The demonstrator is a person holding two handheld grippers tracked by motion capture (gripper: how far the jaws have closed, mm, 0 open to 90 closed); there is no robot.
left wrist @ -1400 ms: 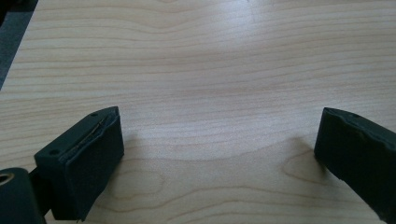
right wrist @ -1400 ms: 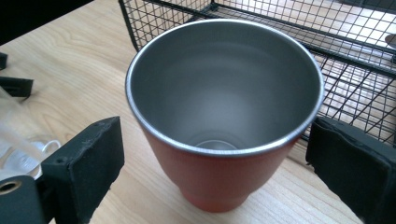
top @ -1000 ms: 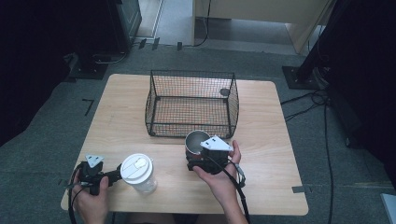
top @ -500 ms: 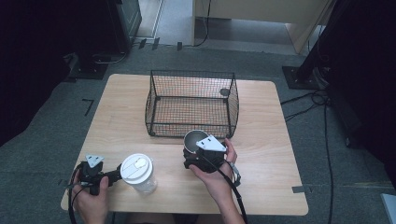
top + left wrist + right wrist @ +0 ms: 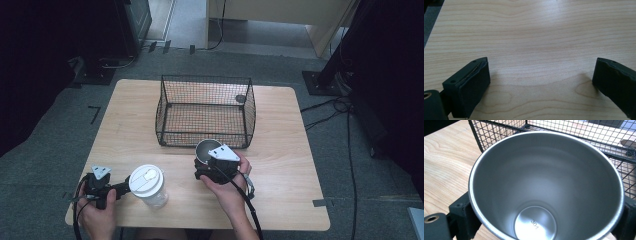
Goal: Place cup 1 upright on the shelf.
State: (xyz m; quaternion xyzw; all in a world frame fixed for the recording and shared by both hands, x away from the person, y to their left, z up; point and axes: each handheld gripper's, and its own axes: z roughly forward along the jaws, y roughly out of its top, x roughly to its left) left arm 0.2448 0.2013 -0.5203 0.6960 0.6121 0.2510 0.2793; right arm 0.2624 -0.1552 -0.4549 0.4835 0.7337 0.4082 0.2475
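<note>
Steel cup (image 5: 546, 185): clamped in right gripper (image 5: 216, 163), on worktop (image 5: 280, 165), not yet in wire basket (image 5: 205, 107). Left gripper (image 5: 541, 82): jaws apart, empty.

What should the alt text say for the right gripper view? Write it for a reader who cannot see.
An empty steel cup seen from above sits between the right gripper's black jaws, one at each side of its wall. It stands on a wooden table, with a black wire basket just behind it.
</note>
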